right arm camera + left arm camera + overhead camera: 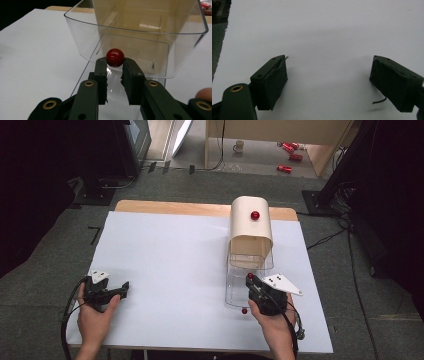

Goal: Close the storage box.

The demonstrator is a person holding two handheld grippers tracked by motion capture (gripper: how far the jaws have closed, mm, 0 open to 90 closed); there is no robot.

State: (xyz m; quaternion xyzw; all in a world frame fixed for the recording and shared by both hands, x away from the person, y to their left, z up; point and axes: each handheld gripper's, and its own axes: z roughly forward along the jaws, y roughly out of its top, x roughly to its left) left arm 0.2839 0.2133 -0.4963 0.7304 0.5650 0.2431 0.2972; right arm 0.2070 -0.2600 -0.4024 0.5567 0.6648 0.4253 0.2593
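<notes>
A cream box [251, 227] with a red knob [255, 215] on top stands at the table's far right. A clear plastic tub [236, 285] juts out of it toward me; its curved rim [135, 27] is close ahead in the right gripper view. My right gripper [250, 279] hovers over the tub's near part, shut on a small red ball [115, 57] pinched between its tips [115, 62]. I cannot tell whether the ball is fixed to the plastic. A second red ball [244, 310] lies at the tub's near end. My left gripper [125, 288] rests open at the near left, nothing between its jaws [329, 62].
The white board [170, 255] covers the table, and a wooden strip [170, 207] shows along its far edge. On the floor beyond lie red cans [290, 150], a mug [239, 146] and cables [325, 240]. Dark equipment stands at the far left and right.
</notes>
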